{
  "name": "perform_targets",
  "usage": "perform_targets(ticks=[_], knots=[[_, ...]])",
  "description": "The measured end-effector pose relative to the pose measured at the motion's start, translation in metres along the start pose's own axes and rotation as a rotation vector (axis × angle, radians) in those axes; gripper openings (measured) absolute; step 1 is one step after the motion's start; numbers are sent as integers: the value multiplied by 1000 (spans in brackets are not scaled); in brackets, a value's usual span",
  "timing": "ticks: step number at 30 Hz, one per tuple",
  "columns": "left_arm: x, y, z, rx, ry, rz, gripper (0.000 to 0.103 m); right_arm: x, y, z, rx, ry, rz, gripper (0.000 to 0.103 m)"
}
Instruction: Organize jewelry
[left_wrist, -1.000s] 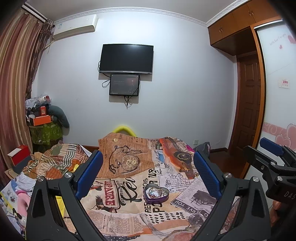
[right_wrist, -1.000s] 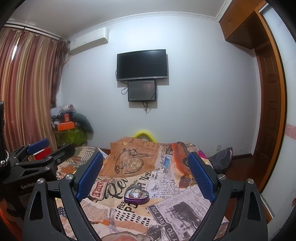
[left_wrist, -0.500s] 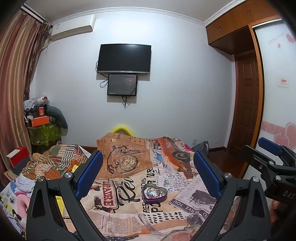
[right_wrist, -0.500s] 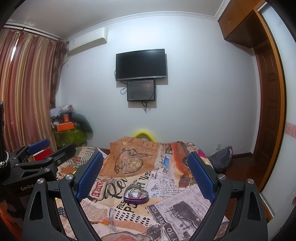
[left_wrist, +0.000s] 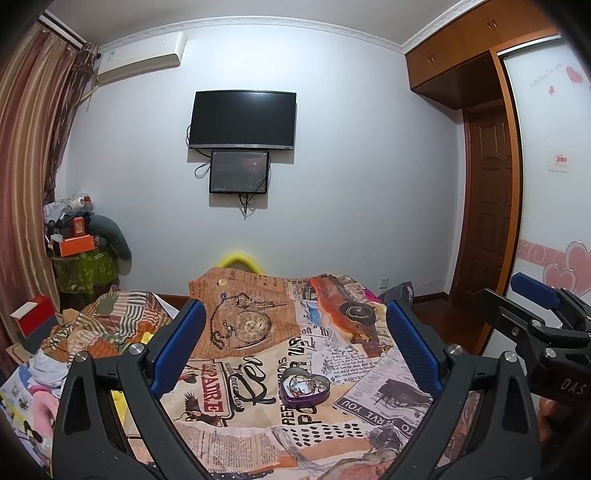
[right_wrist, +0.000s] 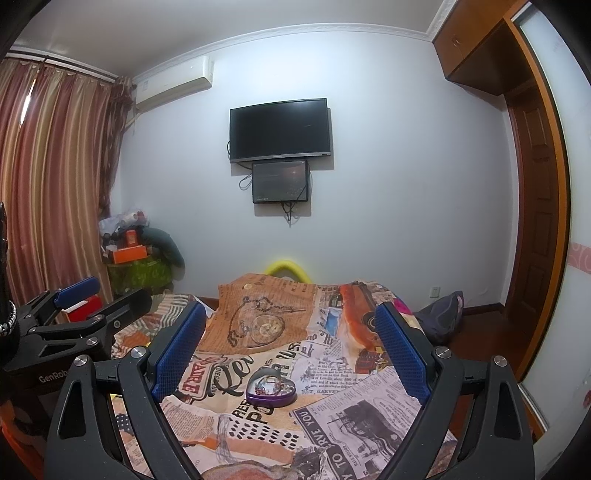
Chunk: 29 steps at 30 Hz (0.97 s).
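A purple heart-shaped tin (left_wrist: 304, 388) holding shiny jewelry sits open on the newspaper-print cloth (left_wrist: 236, 421). It also shows in the right wrist view (right_wrist: 271, 389). My left gripper (left_wrist: 295, 347) is open and empty, held above the cloth short of the tin. My right gripper (right_wrist: 288, 347) is open and empty, likewise short of the tin. The right gripper shows at the right edge of the left wrist view (left_wrist: 532, 317). The left gripper shows at the left edge of the right wrist view (right_wrist: 74, 317).
The cloth covers a table or bed (right_wrist: 369, 417). A heap of striped fabric and clutter (left_wrist: 92, 332) lies to the left. A wall with a TV (left_wrist: 242, 120) is beyond. A wooden door (left_wrist: 487, 221) and a bag (right_wrist: 443, 314) are on the right.
Both cameras shifted slightly; the tin sits a little lower in the left wrist view. Both grippers stay open and empty.
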<state>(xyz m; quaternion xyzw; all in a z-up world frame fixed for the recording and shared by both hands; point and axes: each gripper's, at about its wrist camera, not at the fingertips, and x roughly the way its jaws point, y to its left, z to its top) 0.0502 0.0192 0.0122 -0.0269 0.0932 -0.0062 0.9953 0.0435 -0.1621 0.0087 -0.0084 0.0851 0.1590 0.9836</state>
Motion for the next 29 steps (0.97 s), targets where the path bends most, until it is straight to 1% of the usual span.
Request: perform_targets(ticks=[8,11,29], knots=[[2,2,1,-12,-3,-2,99,-1,0,0,1,-3,-3,91],[2,2,0,-7,5,-15,99,-1,0,0,2,-3,-3,91],[10,0,-5,6,23,-16,99,5,-1,-2,10,12,-7,91]])
